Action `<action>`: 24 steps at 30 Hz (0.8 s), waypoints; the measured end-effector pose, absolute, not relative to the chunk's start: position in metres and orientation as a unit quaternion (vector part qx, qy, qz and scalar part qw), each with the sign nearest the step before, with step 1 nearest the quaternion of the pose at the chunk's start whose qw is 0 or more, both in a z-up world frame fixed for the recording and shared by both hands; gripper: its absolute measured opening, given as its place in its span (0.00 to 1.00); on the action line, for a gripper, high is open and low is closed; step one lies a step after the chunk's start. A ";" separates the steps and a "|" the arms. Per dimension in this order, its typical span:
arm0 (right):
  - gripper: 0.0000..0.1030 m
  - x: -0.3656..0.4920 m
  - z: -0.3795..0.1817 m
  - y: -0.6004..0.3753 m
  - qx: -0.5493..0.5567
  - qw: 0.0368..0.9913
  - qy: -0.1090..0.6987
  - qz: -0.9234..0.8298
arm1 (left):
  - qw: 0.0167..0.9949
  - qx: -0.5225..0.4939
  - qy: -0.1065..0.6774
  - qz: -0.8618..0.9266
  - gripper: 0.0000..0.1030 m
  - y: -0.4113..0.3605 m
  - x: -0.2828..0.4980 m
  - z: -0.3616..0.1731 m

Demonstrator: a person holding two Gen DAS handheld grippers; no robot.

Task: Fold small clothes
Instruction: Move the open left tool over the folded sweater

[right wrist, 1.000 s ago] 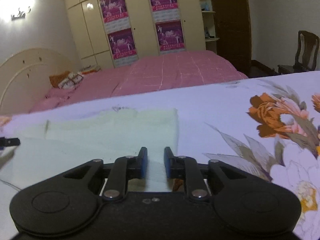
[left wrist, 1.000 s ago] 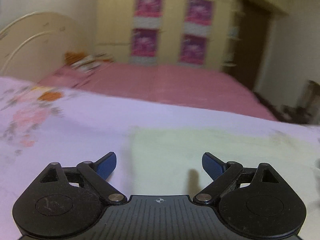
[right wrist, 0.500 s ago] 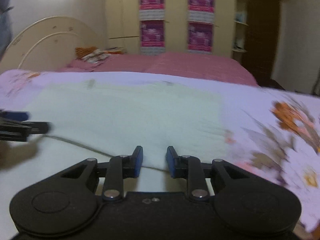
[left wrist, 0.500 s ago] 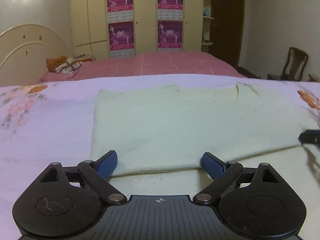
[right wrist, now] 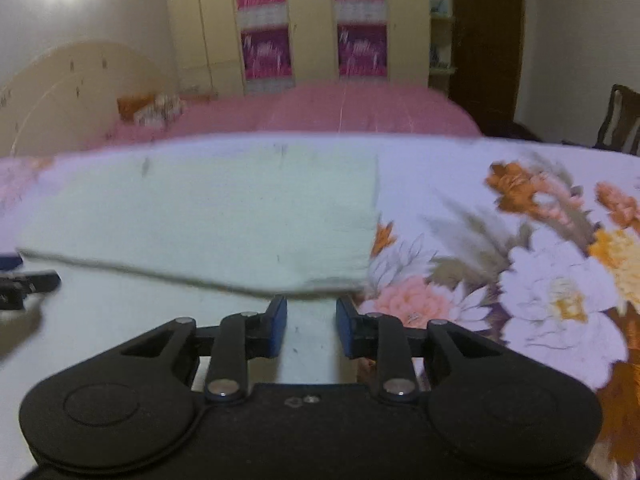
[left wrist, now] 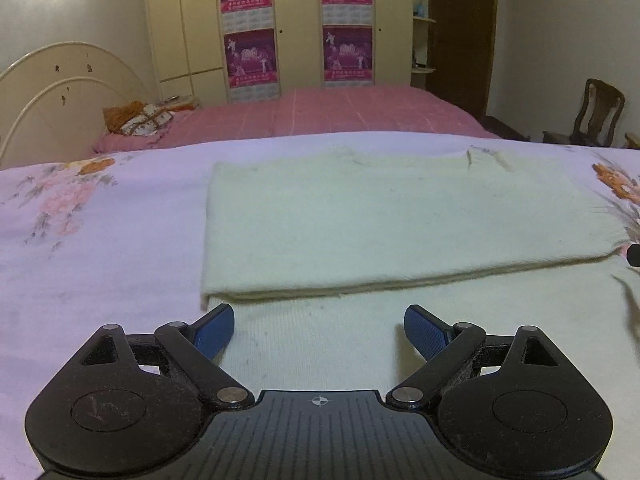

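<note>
I see the pale cream knit garment (left wrist: pixel 400 220) lying flat on the floral bedsheet (left wrist: pixel 100 248), its far half folded over. My left gripper (left wrist: pixel 319 330) is spread wide, empty. My right gripper (right wrist: pixel 311 328) is opening, gripping nothing; that view is blurred. Only the left view shows the ribbed collar.

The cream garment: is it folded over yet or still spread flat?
Folded once: the cream garment shows a doubled upper layer whose edge lies across its lower layer on the floral sheet.
</note>
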State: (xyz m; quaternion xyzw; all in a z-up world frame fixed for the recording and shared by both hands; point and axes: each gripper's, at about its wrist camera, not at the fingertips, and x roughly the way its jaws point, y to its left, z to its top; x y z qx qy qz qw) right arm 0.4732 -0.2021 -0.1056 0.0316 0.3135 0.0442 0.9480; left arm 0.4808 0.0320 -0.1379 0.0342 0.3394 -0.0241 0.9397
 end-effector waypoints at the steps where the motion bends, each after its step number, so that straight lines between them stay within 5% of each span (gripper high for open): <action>1: 0.28 0.469 -0.103 -0.203 0.041 0.948 0.314 0.044 | 0.940 0.037 0.338 -0.023 0.89 0.031 0.477 -0.136; 12: 0.29 0.413 -0.073 -0.211 0.074 0.946 0.309 0.060 | 0.943 0.035 0.330 -0.029 0.89 0.038 0.407 -0.113; 20: 0.43 0.322 -0.066 -0.247 0.141 0.928 0.335 0.078 | 0.928 -0.010 0.368 -0.056 0.88 0.090 0.288 -0.114; 24: 0.41 0.262 -0.081 -0.264 0.169 0.913 0.362 0.081 | 0.908 -0.072 0.405 -0.080 0.64 0.123 0.230 -0.123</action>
